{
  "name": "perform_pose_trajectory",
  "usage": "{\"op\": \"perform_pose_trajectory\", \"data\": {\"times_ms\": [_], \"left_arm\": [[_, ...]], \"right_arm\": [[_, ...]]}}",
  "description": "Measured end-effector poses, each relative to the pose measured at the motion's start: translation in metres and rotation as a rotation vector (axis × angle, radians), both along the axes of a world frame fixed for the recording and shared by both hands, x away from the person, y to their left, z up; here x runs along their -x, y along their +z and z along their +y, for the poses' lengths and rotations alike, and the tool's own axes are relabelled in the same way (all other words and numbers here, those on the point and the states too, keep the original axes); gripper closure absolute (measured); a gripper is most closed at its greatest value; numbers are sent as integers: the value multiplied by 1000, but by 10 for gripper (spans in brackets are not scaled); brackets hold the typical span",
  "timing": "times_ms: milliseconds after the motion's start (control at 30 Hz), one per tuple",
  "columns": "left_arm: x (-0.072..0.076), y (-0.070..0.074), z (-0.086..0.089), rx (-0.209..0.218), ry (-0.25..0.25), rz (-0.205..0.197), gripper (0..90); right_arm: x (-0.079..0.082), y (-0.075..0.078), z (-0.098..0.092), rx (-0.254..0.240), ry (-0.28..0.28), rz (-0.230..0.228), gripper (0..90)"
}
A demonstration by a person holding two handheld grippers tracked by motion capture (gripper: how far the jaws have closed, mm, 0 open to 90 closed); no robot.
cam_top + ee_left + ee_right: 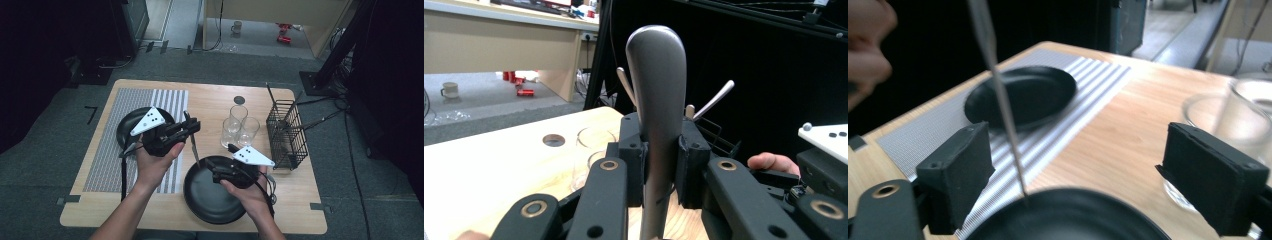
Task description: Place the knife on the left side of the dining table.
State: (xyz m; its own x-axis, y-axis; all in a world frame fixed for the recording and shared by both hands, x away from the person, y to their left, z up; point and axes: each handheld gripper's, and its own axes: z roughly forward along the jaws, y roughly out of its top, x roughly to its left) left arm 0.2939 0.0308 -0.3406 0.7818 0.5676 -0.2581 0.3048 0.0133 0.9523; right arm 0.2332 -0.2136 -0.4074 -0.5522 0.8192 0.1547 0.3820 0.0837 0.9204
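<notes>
My left gripper is shut on a silver table knife, held near its handle, blade slanting down. In the left gripper view the rounded handle stands upright between the two black pads. The blade comes down in the right gripper view, and its tip reaches the far rim of the near black plate. My right gripper hovers over that plate, and its jaws stand wide open, with the blade just inside the left pad and not touching it.
A second black plate lies on the striped placemat at the left. Three clear glasses stand mid-table. A black wire basket holding cutlery stands at the right edge. A round hole is in the tabletop behind the glasses.
</notes>
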Motion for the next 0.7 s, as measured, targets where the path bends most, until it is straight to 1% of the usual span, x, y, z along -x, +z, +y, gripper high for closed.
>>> {"op": "perform_pose_trajectory", "data": {"times_ms": [67,133,200,233,300,333,367,400,433,500,567,600,700], "left_arm": [[0,-1,3,-1,14,-1,787],[1,-2,5,-5,20,-3,787],[1,-5,8,-8,27,-5,787],[2,-6,11,-9,29,-5,787],[2,-9,15,-8,36,-2,787],[2,-10,16,-6,41,-2,787],[1,-11,18,-8,45,0,787],[1,-13,21,-6,49,2,788],[1,-14,24,0,55,9,788],[1,-17,31,4,63,17,787],[2,-18,35,0,68,12,787],[2,-20,38,2,75,10,787],[2,-23,47,6,92,16,787]], "right_arm": [[1,-5,-10,5,-21,16,97],[4,-10,-20,1,-27,24,67],[7,-13,-30,-3,-43,28,57],[10,-17,-39,-7,-63,34,57],[12,-18,-42,-10,-69,36,57],[16,-22,-51,-8,-80,38,49],[16,-22,-51,-8,-80,38,49],[18,-25,-57,1,-85,38,42],[18,-25,-57,1,-85,38,42],[22,-29,-64,-4,-99,44,41],[24,-32,-69,-6,-106,49,38],[25,-34,-71,1,-108,47,34],[27,-38,-79,6,-132,48,34]]}}
